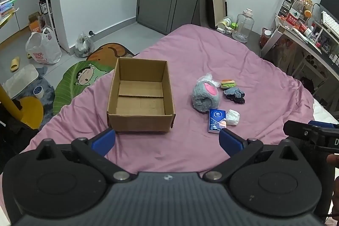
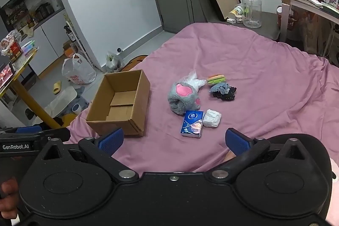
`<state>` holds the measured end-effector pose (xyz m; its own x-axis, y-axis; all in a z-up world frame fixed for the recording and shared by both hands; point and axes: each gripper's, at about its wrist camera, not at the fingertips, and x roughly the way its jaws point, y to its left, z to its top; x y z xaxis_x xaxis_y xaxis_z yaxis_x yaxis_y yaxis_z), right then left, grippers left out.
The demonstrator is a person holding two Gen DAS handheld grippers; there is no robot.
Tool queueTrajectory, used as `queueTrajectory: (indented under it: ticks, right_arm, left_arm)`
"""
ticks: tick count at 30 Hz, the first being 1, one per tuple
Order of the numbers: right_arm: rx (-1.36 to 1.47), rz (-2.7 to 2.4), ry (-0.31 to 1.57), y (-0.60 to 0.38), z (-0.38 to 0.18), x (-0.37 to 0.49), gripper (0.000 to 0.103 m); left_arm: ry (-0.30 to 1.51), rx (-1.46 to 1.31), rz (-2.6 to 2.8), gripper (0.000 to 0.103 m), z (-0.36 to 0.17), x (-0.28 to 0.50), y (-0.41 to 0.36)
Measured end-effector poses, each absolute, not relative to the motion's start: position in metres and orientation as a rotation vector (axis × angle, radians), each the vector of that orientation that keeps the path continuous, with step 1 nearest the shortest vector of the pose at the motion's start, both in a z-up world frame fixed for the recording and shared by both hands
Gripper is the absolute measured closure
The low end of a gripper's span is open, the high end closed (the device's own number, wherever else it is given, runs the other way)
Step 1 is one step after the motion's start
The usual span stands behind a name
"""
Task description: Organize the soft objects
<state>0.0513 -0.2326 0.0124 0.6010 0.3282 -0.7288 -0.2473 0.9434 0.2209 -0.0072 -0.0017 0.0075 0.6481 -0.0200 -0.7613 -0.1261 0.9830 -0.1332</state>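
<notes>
An empty open cardboard box [image 1: 141, 99] [image 2: 120, 103] sits on the pink bed cover [image 1: 211, 60] [image 2: 254, 69]. Right of it lie a grey and pink plush [image 1: 204, 96] [image 2: 183, 99], a burger toy [image 1: 228, 84] [image 2: 216, 79], a dark blue and black cloth bundle [image 1: 234, 94] [image 2: 223, 90], a blue tissue pack [image 1: 217, 121] [image 2: 192, 124] and a white wad [image 1: 232, 117] [image 2: 211, 118]. My left gripper [image 1: 167, 140] is open and empty, just before the box. My right gripper [image 2: 174, 141] is open and empty, just before the tissue pack.
The bed's left edge drops to a floor with a leaf mat [image 1: 78, 82], plastic bags [image 1: 43, 49] [image 2: 78, 71] and a yellow table leg [image 2: 31, 103]. A large clear jug [image 1: 242, 25] [image 2: 252, 9] and a cluttered desk [image 1: 305, 35] stand beyond the bed.
</notes>
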Motion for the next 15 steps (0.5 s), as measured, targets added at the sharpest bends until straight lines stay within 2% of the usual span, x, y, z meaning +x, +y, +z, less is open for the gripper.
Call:
queueTrajectory:
  ticks: [15]
  right_arm:
    - [0.099, 0.334, 0.846, -0.2319, 0.0152, 0.0481, 0.000]
  left_arm:
    - [0.854, -0.190, 0.065, 0.000, 0.0123, -0.0133, 0.0030]
